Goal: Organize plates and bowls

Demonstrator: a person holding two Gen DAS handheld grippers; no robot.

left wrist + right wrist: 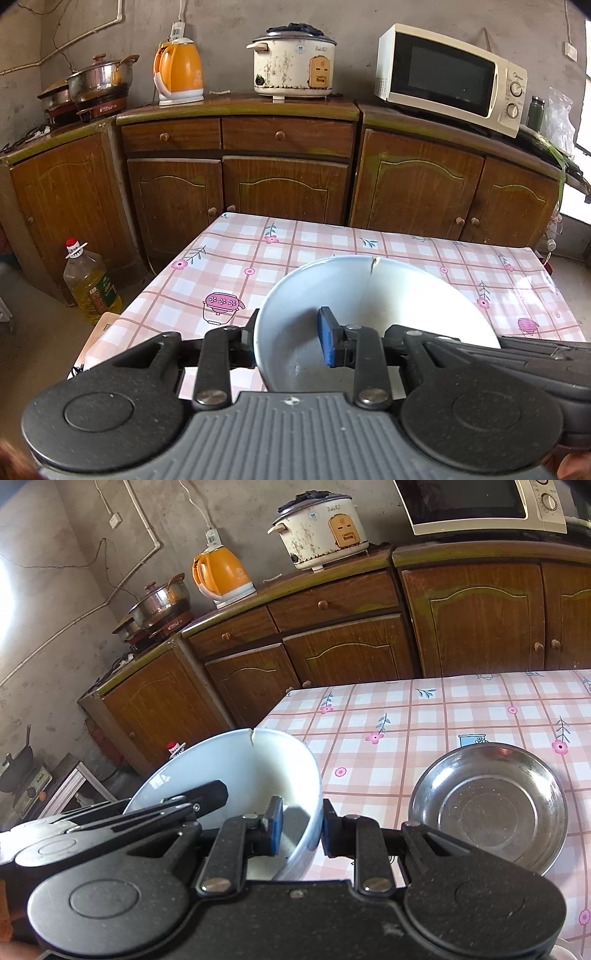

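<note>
A large white bowl (369, 295) with a crack in its far rim is held between both grippers over the near part of the checked table (229, 266). My left gripper (288, 343) is shut on the bowl's left wall, one pad inside and one outside. My right gripper (301, 829) is shut on the right wall of the white bowl (240, 768) in the same way. Each gripper's body shows at the edge of the other's view. A steel bowl (491, 808) sits empty on the table (424, 716), just right of the right gripper.
Brown cabinets (240, 184) line the wall behind the table, carrying an orange kettle (179, 72), a rice cooker (291, 64), a microwave (450, 74) and steel pots (99, 79). An oil bottle (90, 282) stands on the floor left of the table.
</note>
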